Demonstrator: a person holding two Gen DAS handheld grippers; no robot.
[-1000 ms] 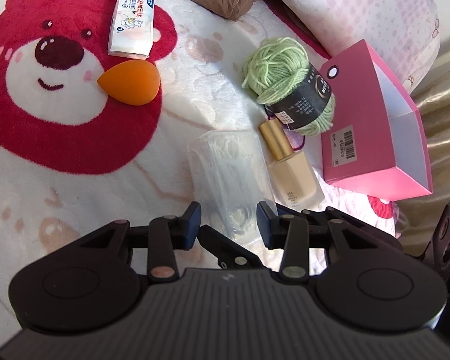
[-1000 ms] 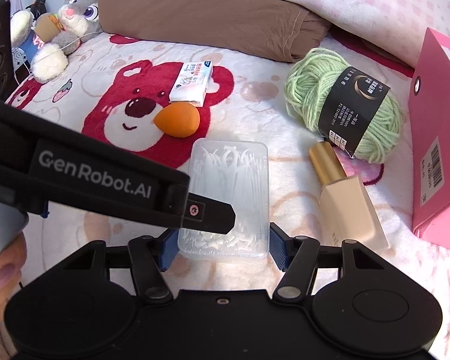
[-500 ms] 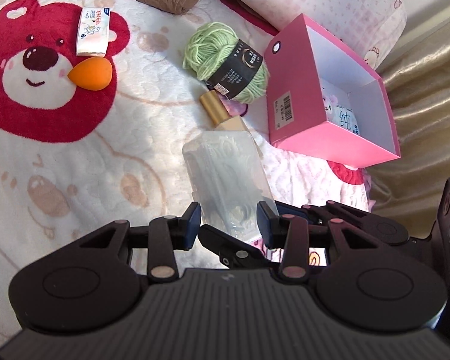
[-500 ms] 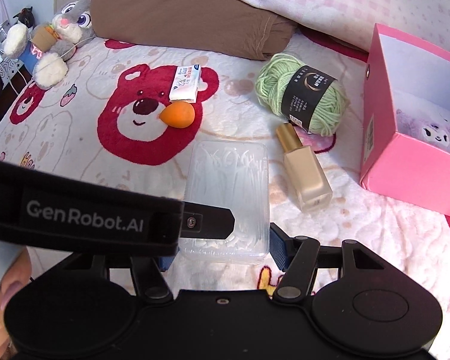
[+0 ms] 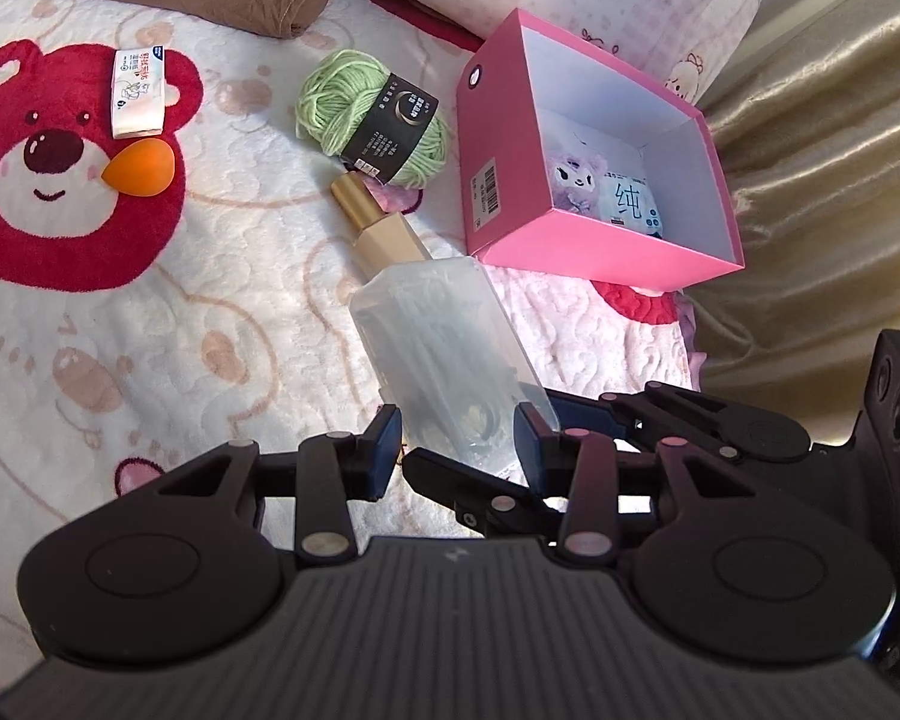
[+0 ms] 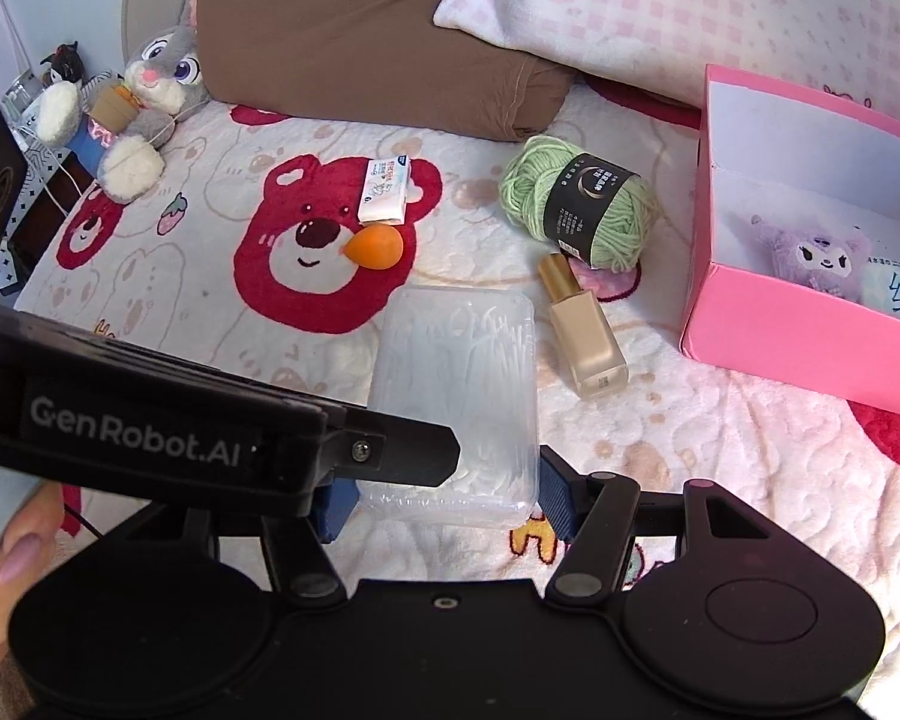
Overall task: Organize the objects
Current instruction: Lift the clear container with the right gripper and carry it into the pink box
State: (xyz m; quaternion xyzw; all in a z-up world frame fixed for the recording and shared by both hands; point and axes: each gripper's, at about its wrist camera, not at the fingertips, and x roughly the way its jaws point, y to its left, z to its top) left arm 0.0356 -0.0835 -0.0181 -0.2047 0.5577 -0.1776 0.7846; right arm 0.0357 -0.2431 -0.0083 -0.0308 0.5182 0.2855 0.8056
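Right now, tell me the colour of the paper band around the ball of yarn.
Black with pale print, around the light green yarn ball; clearest in the right wrist view.

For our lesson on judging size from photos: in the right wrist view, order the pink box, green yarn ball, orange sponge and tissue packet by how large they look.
1. Pink cardboard box, partly cut off at the frame edge
2. Green yarn ball with black label
3. Small white tissue packet and orange teardrop sponge: too alike to rank.

A bed fills the room's near ground, spread with a cream blanket printed in red bears. Brown and pink-checked pillows lie far; a gold curtain hangs right, sunlit.
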